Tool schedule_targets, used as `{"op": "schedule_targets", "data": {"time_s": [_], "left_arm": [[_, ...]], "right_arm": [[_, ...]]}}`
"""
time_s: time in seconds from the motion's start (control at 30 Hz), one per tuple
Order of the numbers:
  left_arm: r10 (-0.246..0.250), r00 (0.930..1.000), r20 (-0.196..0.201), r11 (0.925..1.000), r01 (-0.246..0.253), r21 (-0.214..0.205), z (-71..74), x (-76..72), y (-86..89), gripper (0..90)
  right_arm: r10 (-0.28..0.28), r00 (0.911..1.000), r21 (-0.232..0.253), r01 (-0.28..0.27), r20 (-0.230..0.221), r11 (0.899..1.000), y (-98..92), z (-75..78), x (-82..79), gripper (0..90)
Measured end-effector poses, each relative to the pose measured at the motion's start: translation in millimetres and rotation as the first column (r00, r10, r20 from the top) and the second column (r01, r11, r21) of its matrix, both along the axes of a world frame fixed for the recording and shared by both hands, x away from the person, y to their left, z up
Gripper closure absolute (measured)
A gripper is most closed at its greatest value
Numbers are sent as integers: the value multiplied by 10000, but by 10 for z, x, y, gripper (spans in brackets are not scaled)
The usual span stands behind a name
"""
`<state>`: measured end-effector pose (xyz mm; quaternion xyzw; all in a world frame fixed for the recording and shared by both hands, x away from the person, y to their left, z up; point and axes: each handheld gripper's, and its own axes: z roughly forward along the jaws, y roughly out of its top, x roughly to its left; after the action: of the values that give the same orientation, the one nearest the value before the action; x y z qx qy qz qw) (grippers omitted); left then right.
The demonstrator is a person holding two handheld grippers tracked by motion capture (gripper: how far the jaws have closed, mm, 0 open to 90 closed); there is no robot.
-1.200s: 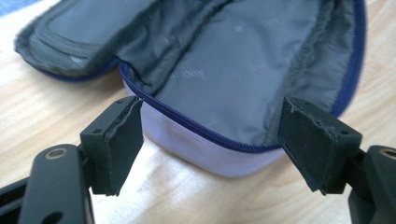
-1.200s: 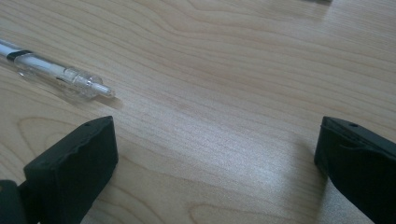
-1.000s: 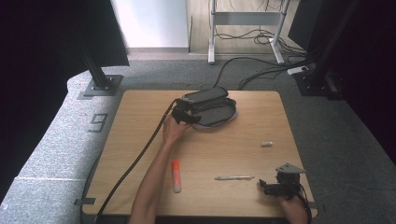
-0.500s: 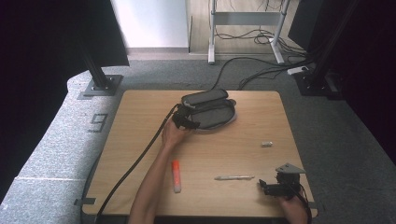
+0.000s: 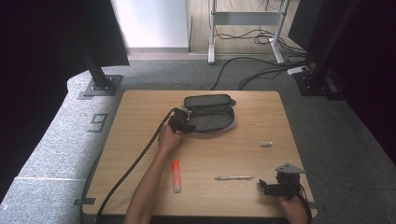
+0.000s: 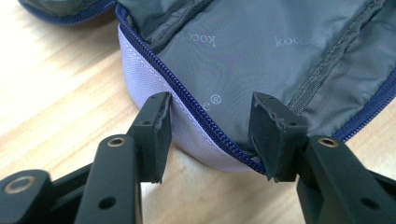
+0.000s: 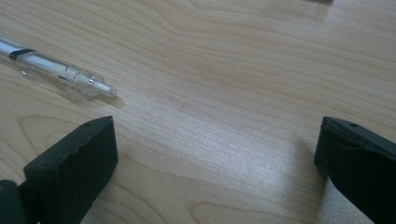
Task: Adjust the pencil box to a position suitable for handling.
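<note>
An open grey pencil case (image 5: pixel 210 114) with a blue zip lies at the back middle of the wooden table (image 5: pixel 140 112). My left gripper (image 5: pixel 182 123) is at its left end. In the left gripper view the jaws have just been closing and straddle the zip edge of the case (image 6: pixel 261 56). One pad sits outside the lilac wall and the other over the lining, so my left gripper (image 6: pixel 215 135) stands open and does not pinch the edge. My right gripper (image 5: pixel 268 186) rests open at the front right, and the clear pen (image 7: pixel 56 72) lies just beyond its jaws (image 7: pixel 215 154).
An orange highlighter (image 5: pixel 176 175) lies near the front middle, with the pen (image 5: pixel 233 178) to its right. A small white eraser (image 5: pixel 266 144) sits towards the right edge. The left gripper's black cable (image 5: pixel 135 158) trails across the table's left half.
My left hand has shifted slightly nearer and lower at the case's left end. The right gripper has stayed where it was.
</note>
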<state>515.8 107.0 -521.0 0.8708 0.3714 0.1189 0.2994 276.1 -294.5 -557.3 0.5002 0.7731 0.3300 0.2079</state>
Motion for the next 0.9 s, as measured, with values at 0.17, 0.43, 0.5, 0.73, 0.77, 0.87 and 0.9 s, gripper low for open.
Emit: {"op": "schedule_targets", "data": {"time_s": [0.17, 0.43, 0.5, 0.73, 0.77, 0.87, 0.9], "left_arm": [[-36, 10000, -58, 10000, 36, 42, 4, -74, 35, 500], [-87, 9999, -92, 9999, 88, 76, 6, -238, 55, 500], [-102, 9999, -97, 9999, 102, 69, 5, -260, 55, 500], [-178, 9997, -152, 9998, 180, 113, 9, -402, 53, 497], [-150, 9998, -153, 9998, 152, 123, 10, -422, 49, 497], [-225, 9996, -175, 9996, 229, 187, 11, -481, 32, 489], [-242, 9996, -155, 9994, 245, 231, 10, -506, 21, 477]], "right_arm": [[1, 10000, -1, -1, 1, 10000, 0, 0, 0, 0], [-1, 10000, 3, 1, 0, 10000, 0, 0, 0, 0], [-1, 10000, 5, 1, -2, 10000, 0, 0, 0, 0], [0, 10000, 4, 0, -1, 10000, 0, 0, 0, 0], [-1, 10000, 5, 1, -4, 10000, 0, 0, 0, 0], [0, 10000, 6, 0, -5, 10000, 0, 0, 0, 0], [14, 10000, 1, -14, -9, 10000, -1, 1, -1, 0]]}}
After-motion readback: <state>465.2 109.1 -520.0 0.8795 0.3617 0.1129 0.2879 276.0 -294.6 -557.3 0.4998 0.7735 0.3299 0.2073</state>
